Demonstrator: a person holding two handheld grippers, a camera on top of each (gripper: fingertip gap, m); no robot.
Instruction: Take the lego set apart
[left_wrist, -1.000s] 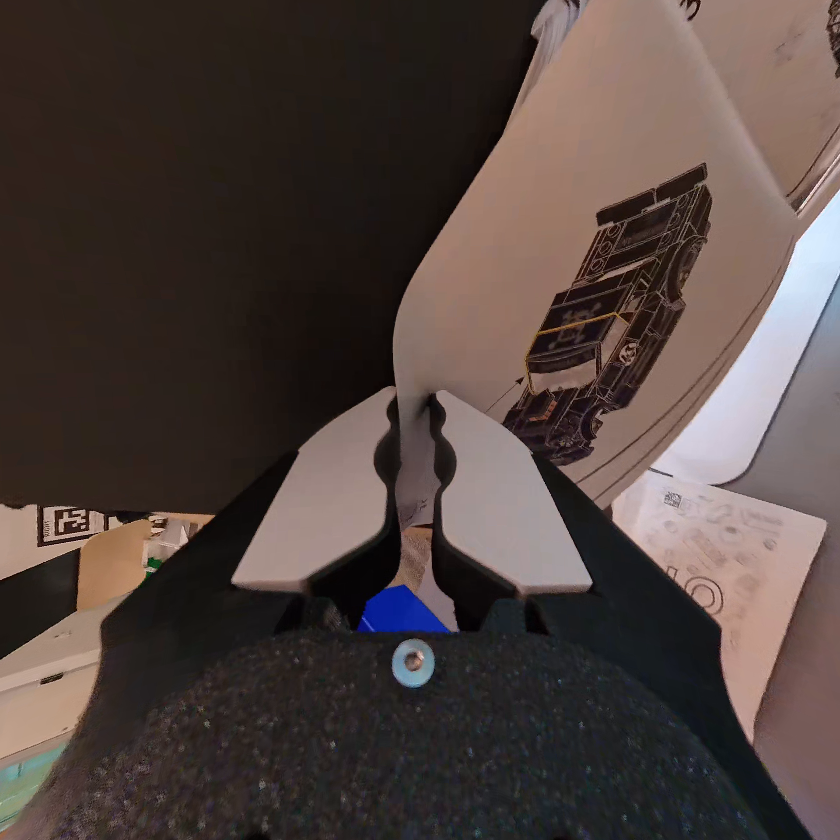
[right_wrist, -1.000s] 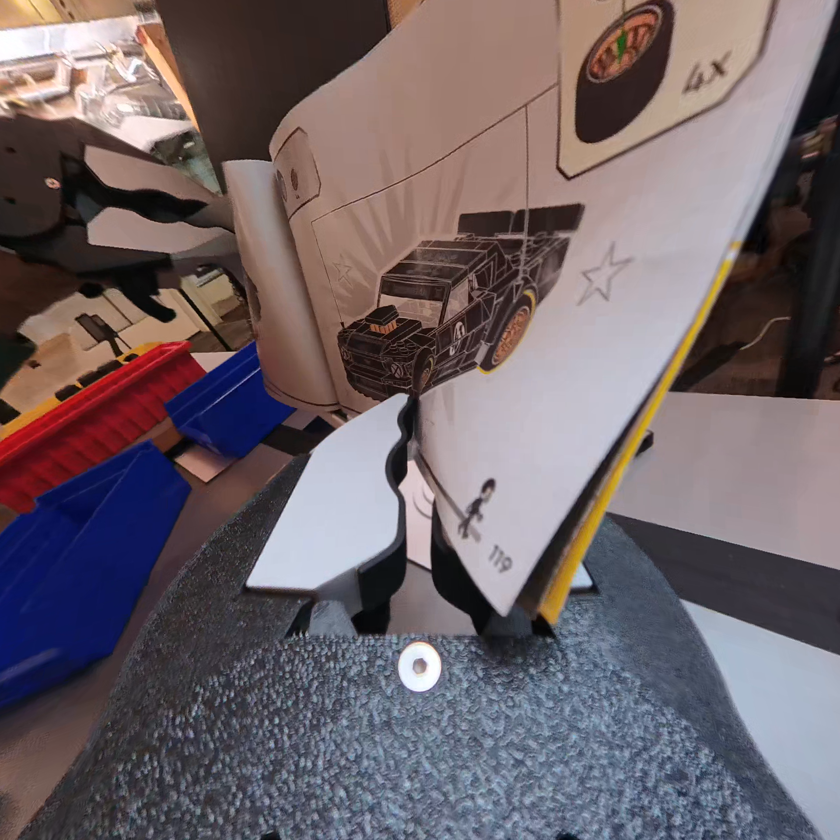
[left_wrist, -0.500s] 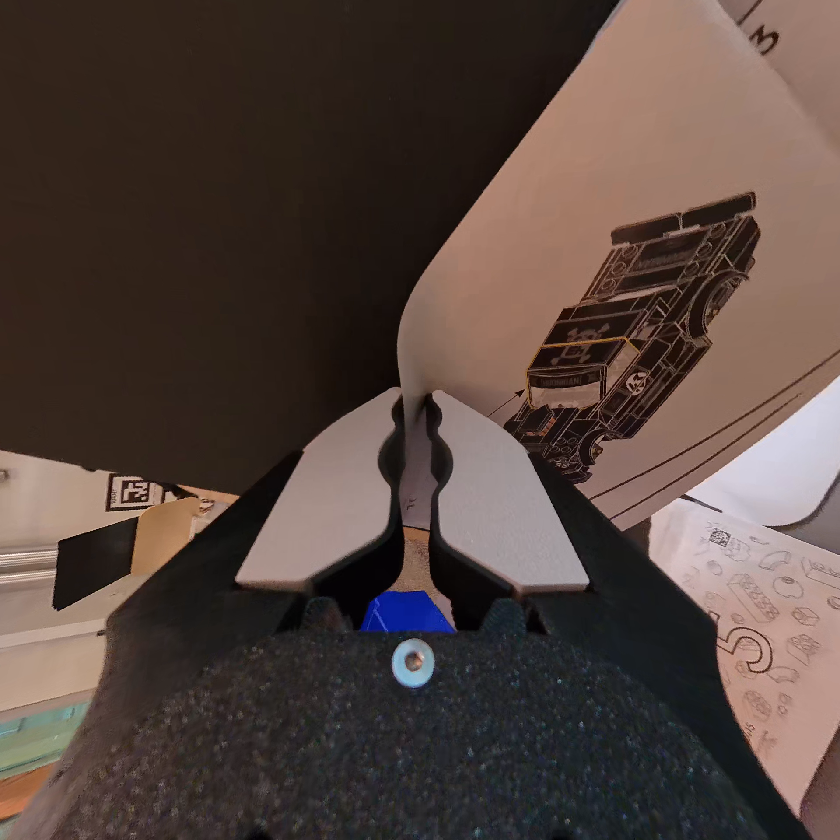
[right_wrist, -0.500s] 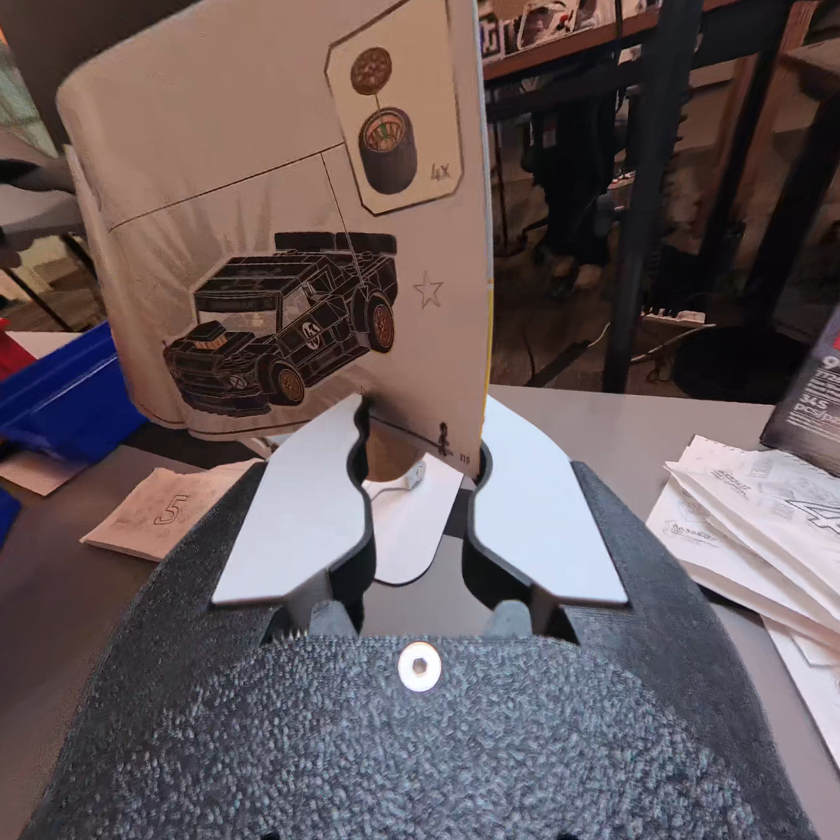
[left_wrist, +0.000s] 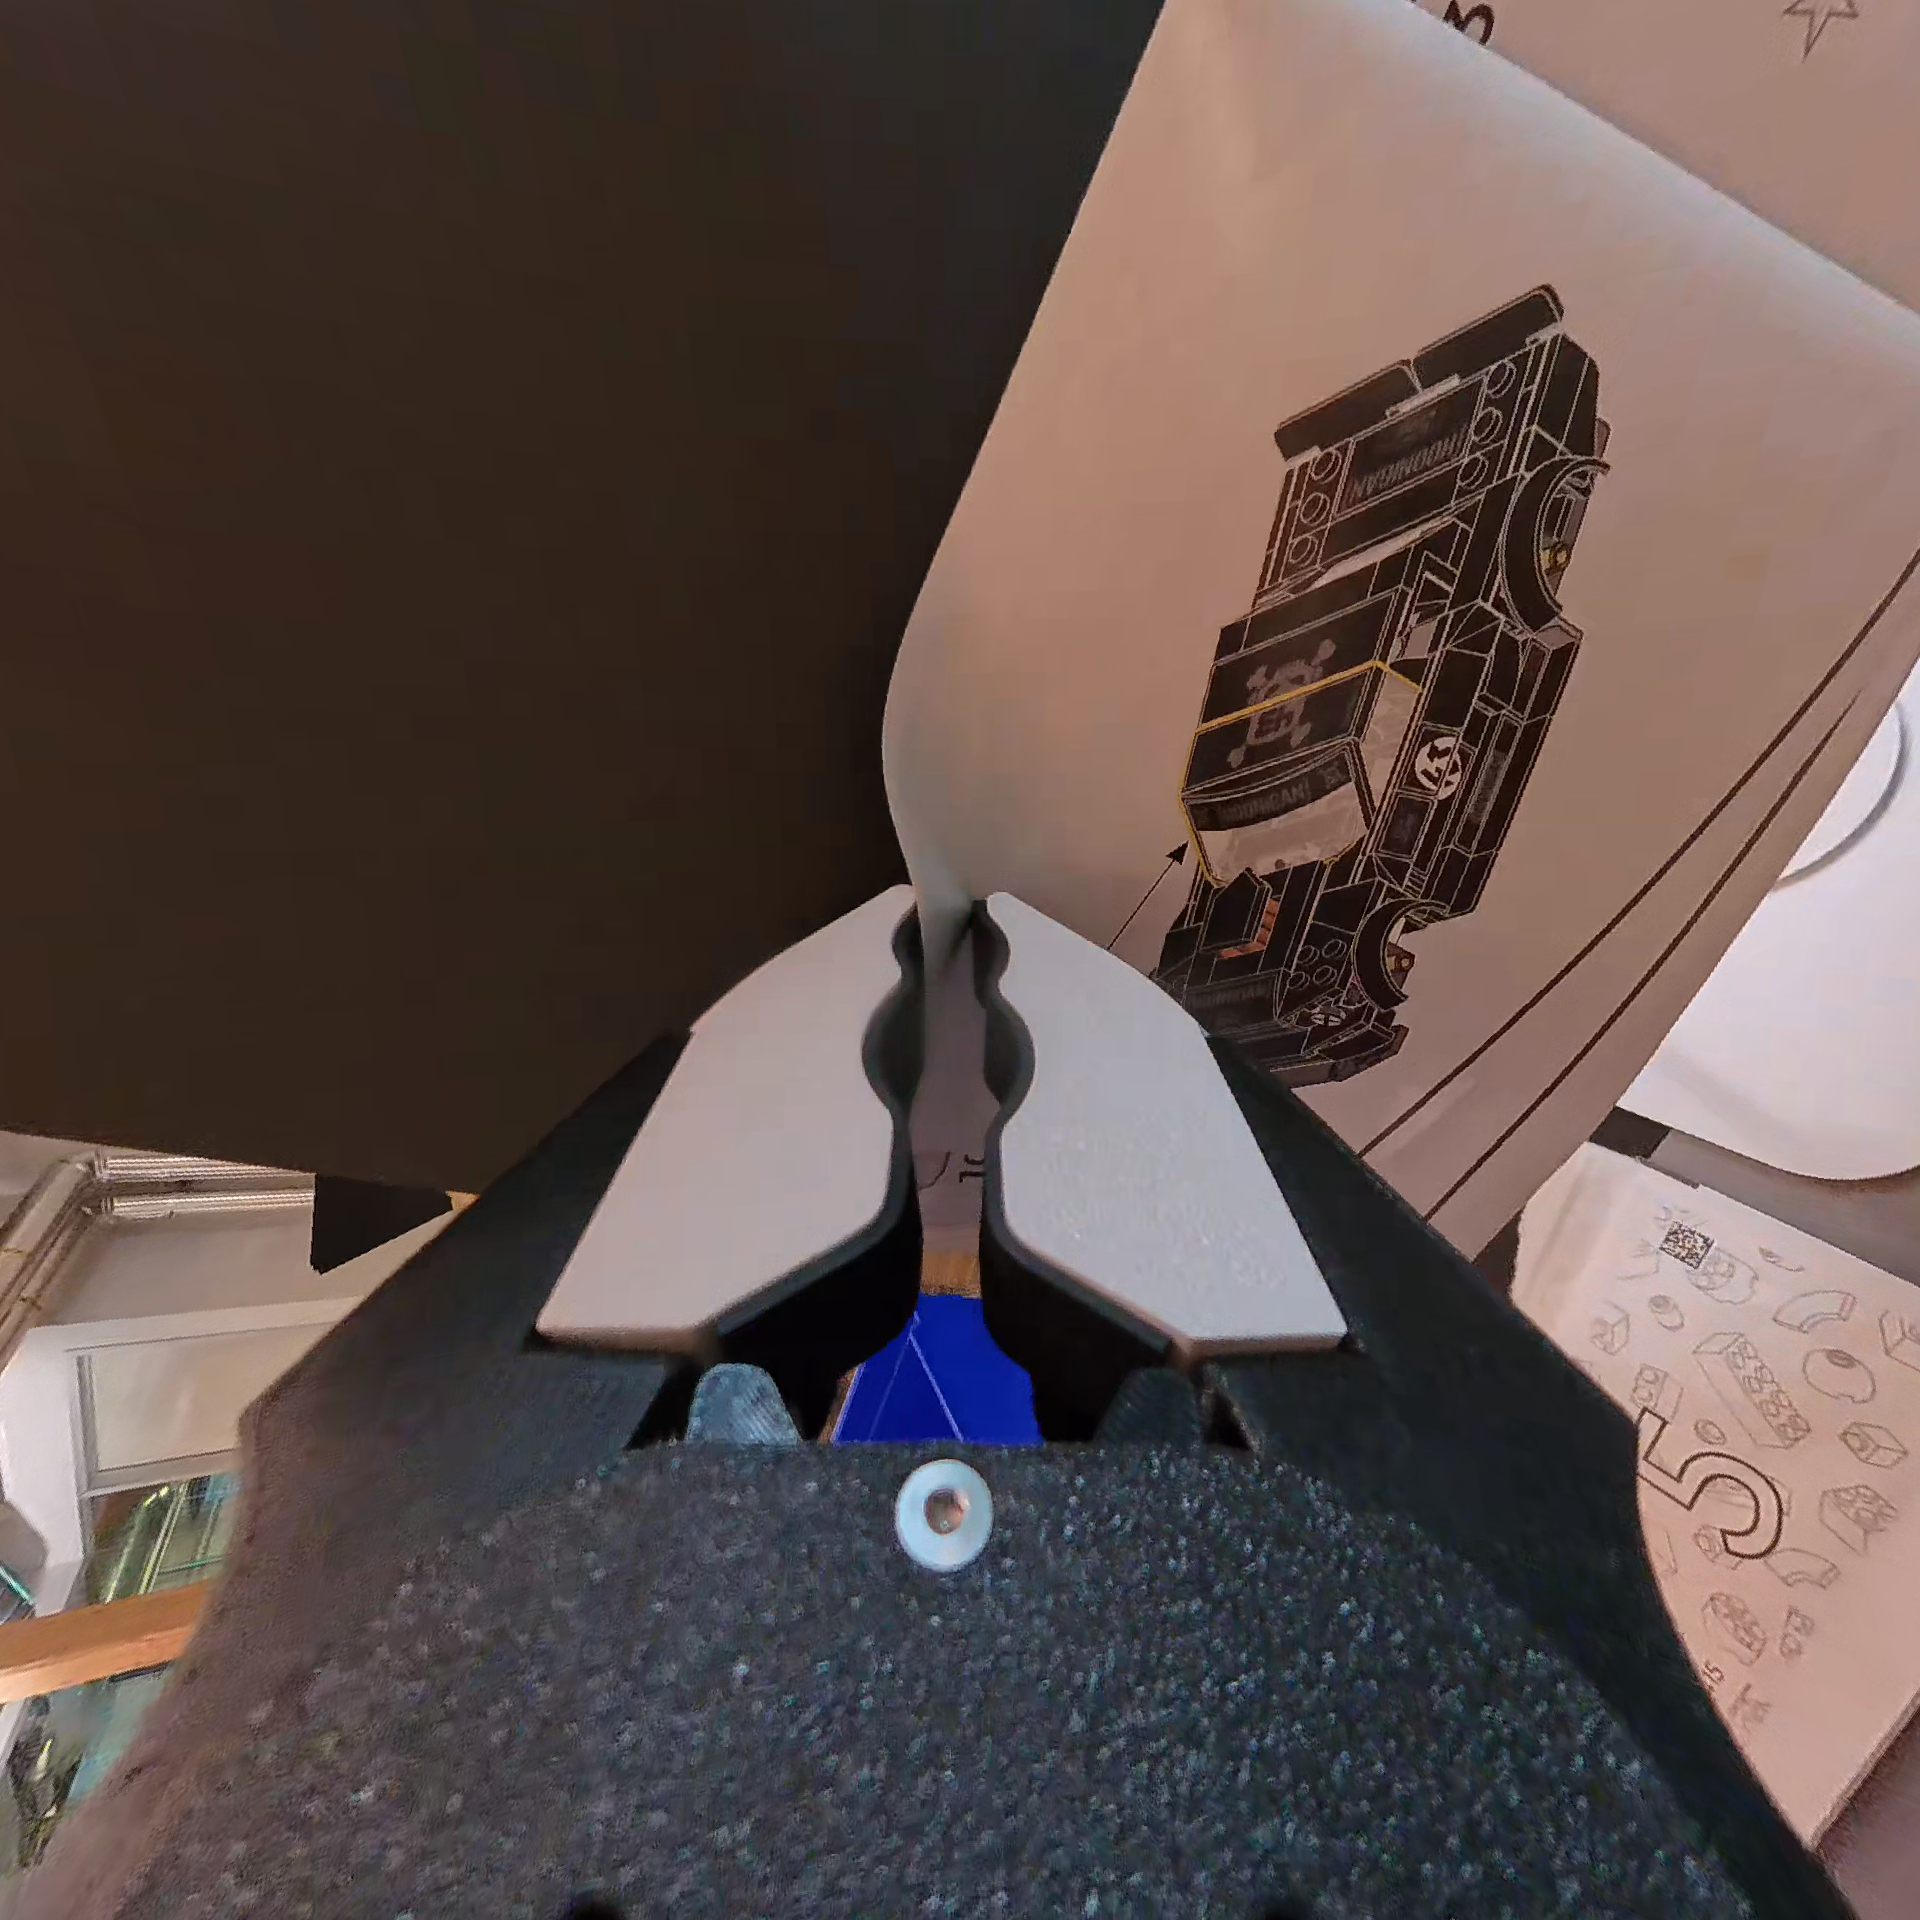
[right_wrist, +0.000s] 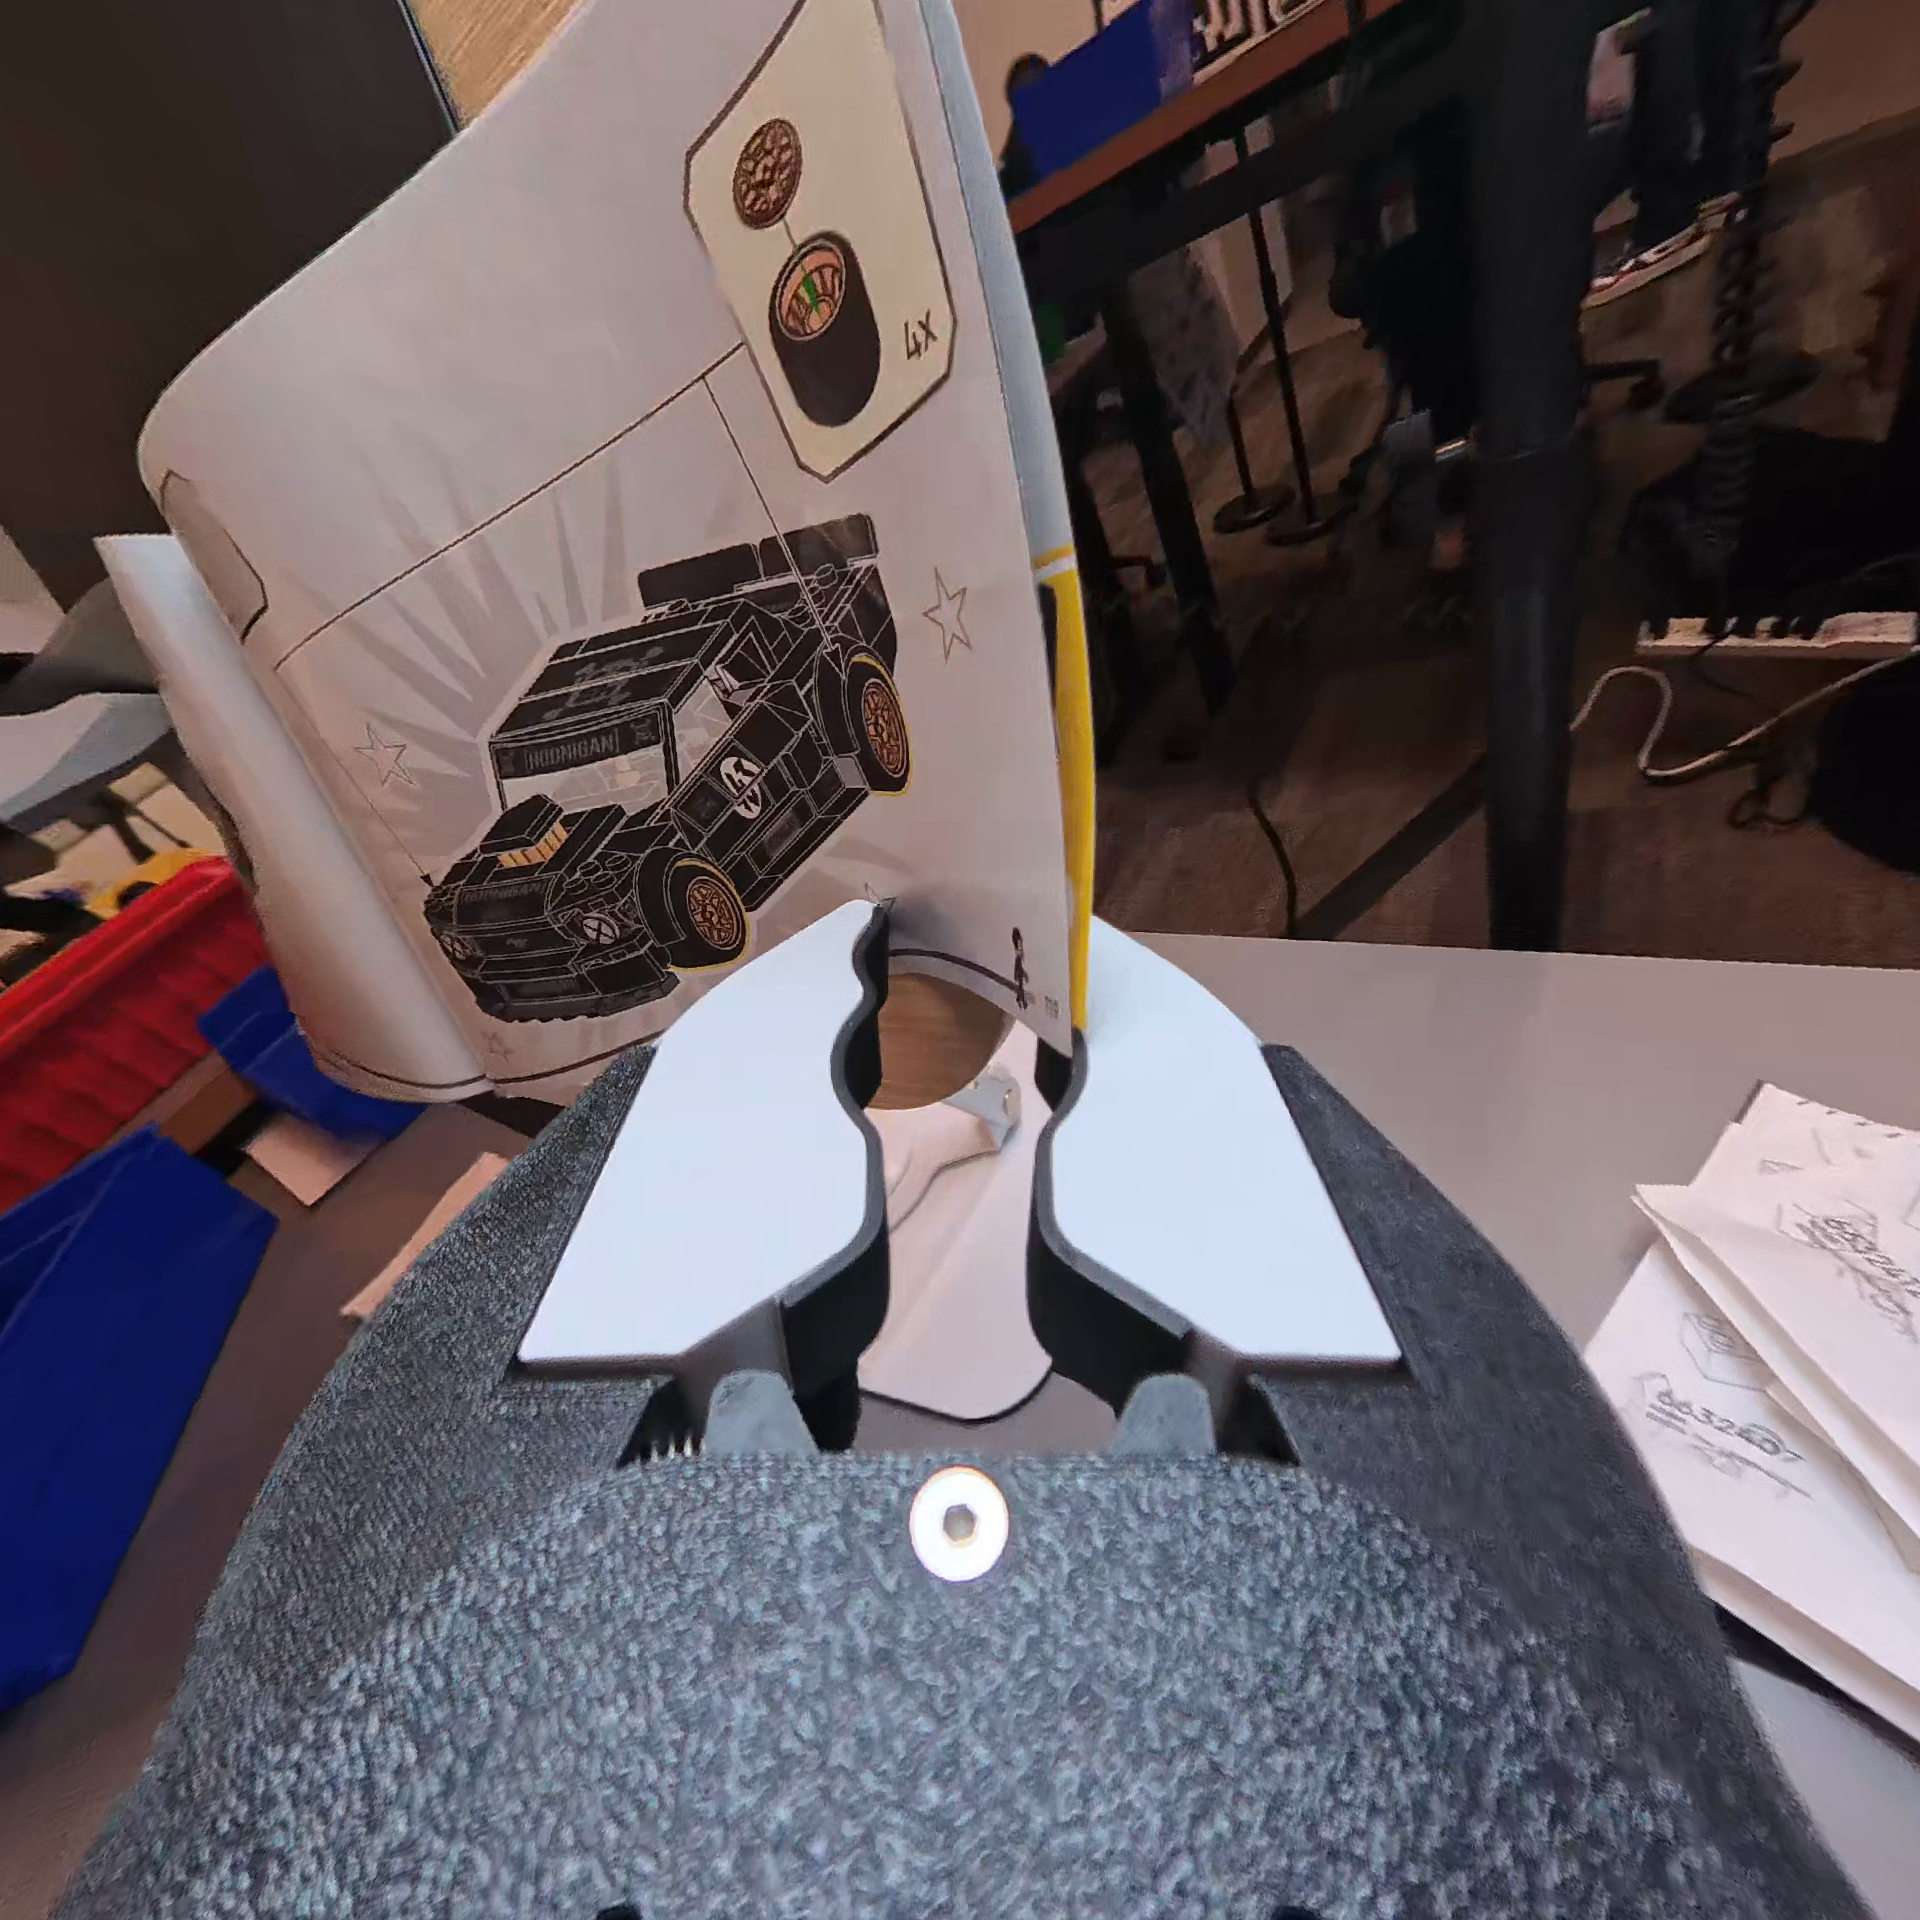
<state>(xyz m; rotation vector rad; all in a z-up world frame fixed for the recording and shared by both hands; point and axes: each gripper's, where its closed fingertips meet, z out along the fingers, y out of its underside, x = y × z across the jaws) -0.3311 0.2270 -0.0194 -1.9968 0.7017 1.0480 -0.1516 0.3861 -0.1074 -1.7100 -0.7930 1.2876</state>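
Grey tabletop (right_wrist: 1507, 1049) in a workshop-type room, dark desk legs and cables behind, dark panel filling the upper left of the left wrist view.

Left gripper (left_wrist: 945, 914): clenched on a single page (left_wrist: 1091, 520) of the instruction booklet (right_wrist: 623, 499), tips pinching the sheet's lower edge, paper curling up and off to the right. Page shows a line drawing of a black car w/ an arrow at one highlighted part.

Right gripper (right_wrist: 982, 925): released, clear gap betw. fingers, nothing gripped. Booklet's lower corner sits right at the tips, yellow-edged cover side against the right finger; touching or just beside, can't tell. Facing page: finished car drawing plus a wheel inset.

Further out: paper parts bags (right_wrist: 1787, 1351) stacked at right on the table, another bag w/ brick sketches (left_wrist: 1714, 1507) lower right in left wrist view. Blue bin (right_wrist: 114, 1299) and red bin (right_wrist: 114, 987) at left.

Lego set itself: not in view in either pic, location unknown.

Progress est.: very early. No bricks removed as far as visible, no loose pieces seen. Current step looks like page-turning in the manual, prob. near its end pages. Whole disassembly left to do.
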